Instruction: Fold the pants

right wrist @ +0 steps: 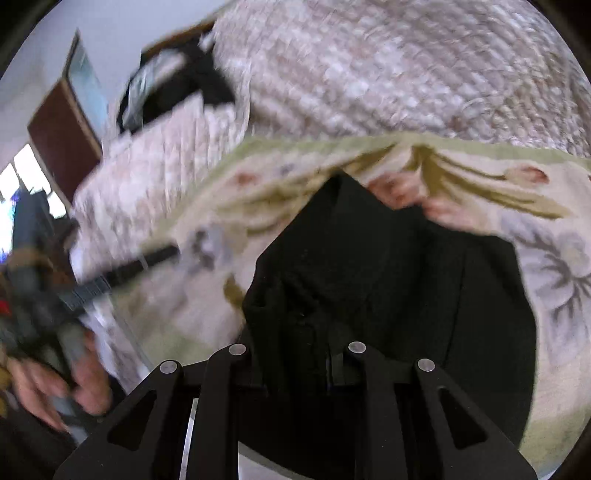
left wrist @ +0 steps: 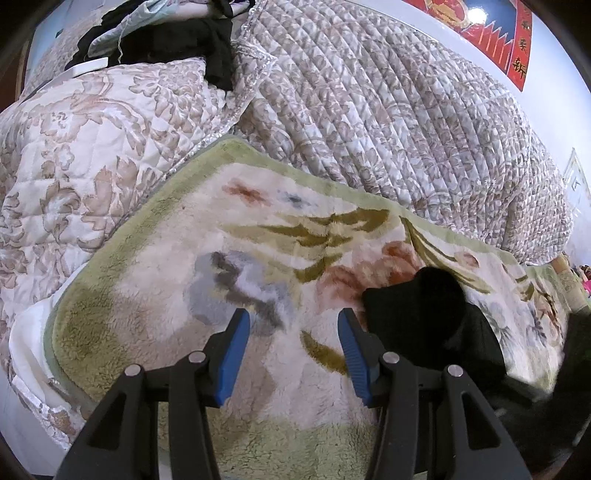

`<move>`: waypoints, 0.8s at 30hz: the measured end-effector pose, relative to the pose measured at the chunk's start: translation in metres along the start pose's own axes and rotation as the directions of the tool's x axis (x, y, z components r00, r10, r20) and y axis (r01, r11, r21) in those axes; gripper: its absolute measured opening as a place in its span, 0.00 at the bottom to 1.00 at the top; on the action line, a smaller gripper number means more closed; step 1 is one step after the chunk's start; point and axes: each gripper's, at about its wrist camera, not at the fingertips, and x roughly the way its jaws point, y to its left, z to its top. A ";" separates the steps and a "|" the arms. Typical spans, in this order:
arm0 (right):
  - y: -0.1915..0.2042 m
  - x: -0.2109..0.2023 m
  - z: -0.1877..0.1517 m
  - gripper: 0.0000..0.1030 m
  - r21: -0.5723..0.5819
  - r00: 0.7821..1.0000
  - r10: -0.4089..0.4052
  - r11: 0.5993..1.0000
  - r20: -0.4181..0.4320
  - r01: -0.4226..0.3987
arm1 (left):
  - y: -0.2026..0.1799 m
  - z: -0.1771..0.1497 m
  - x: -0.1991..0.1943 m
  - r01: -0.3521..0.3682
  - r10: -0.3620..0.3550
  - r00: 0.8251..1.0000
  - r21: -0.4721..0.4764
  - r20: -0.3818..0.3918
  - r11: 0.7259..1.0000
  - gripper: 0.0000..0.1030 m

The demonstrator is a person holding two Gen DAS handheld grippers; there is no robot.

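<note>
The black pants (right wrist: pixel 388 273) lie bunched on a fluffy floral blanket (left wrist: pixel 192 280). In the left wrist view the pants (left wrist: pixel 428 321) sit just right of my left gripper (left wrist: pixel 295 321), which is open and empty above the blanket, blue pads (left wrist: pixel 236 354) wide apart. My right gripper (right wrist: pixel 295 354) is buried in the black cloth; its fingertips are hidden under the fabric, which drapes over them and lifts toward the camera. The right wrist view is blurred by motion. The left gripper (right wrist: pixel 122 273) shows at the left there, held by a hand (right wrist: pixel 74 384).
A quilted beige floral bedspread (left wrist: pixel 388 118) covers the bed behind the blanket. A pile of dark and light clothes (left wrist: pixel 184 37) lies at the far top left. A red wall hanging (left wrist: pixel 491 33) is at the top right. A brown door (right wrist: pixel 62 140) stands at the left.
</note>
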 end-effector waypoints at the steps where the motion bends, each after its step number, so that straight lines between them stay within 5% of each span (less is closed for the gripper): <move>1: 0.000 0.007 -0.006 0.24 -0.004 1.000 0.004 1.000 -0.005 -0.004 | 0.000 0.000 0.000 -0.003 0.003 1.000 0.000 0.000 1.000 0.51; 10: 0.009 -0.004 -0.009 0.52 -0.032 0.991 0.130 0.991 0.014 -0.129 | 0.002 -0.001 0.004 -0.010 0.010 1.000 0.001 -0.010 1.000 0.51; 14: 0.008 -0.026 -0.010 0.53 -0.053 0.968 0.245 0.969 0.045 -0.243 | -0.003 -0.001 0.004 0.014 -0.014 1.000 0.012 -0.009 1.000 0.51; 18: -0.025 -0.049 -0.015 0.53 0.017 0.974 0.181 0.983 0.135 -0.185 | -0.016 -0.002 0.003 0.091 -0.090 0.996 0.030 -0.013 0.995 0.57; 19: -0.038 -0.048 -0.018 0.51 0.054 0.984 0.120 0.990 0.128 -0.128 | -0.021 -0.003 0.004 0.114 -0.113 0.993 0.039 -0.020 0.993 0.59; 22: -0.059 -0.021 -0.028 0.19 0.084 1.000 0.016 0.996 -0.019 -0.014 | -0.037 -0.008 0.010 0.189 -0.186 0.981 0.063 -0.057 0.980 0.61; 24: -0.055 -0.024 -0.030 0.17 0.041 1.000 0.027 0.999 -0.008 -0.026 | -0.047 -0.012 0.013 0.235 -0.229 0.970 0.079 -0.083 0.969 0.63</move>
